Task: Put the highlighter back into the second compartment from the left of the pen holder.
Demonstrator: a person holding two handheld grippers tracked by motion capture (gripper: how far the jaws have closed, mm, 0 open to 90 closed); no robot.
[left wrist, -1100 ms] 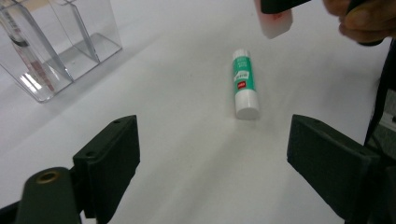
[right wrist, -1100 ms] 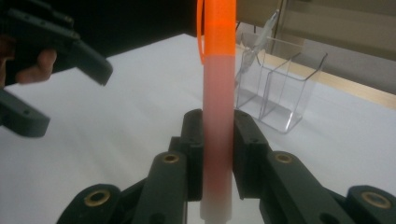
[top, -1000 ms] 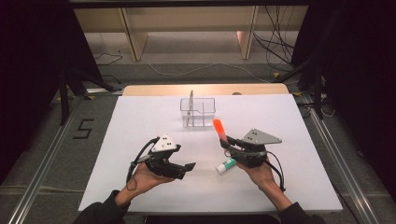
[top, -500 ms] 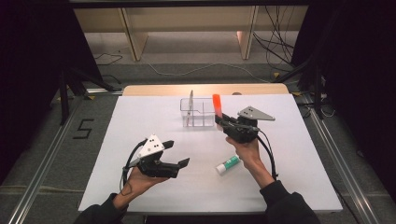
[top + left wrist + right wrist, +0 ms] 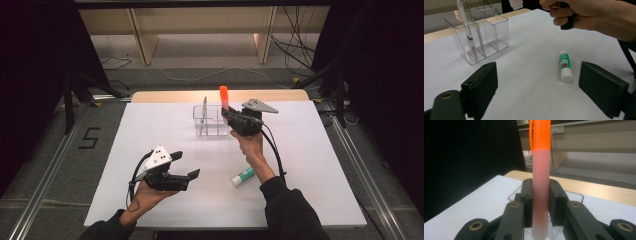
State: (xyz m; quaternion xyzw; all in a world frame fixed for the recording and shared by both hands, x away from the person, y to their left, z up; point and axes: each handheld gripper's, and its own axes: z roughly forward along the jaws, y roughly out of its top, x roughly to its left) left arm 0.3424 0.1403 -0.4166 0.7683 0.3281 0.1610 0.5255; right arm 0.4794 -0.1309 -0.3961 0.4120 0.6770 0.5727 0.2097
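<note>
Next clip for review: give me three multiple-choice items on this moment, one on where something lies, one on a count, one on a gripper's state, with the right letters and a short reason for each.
1. Where is the glue stick?
A. lying on the white table
B. standing in the clear organizer
C. clamped in the left gripper

2. How many pens stand in the clear organizer?
A. none
B. one
C. three

3. What is the right gripper doing?
A. hanging open with nothing in it
B. shut on the orange marker
C. shut on the glue stick

Answers:
1. A: the left gripper view shows it flat on the table, beyond the open jaws of the left gripper.
2. B: a single white pen leans in one compartment.
3. B: the right gripper view shows both jaws pressed against the marker's barrel, which stands upright.
</note>
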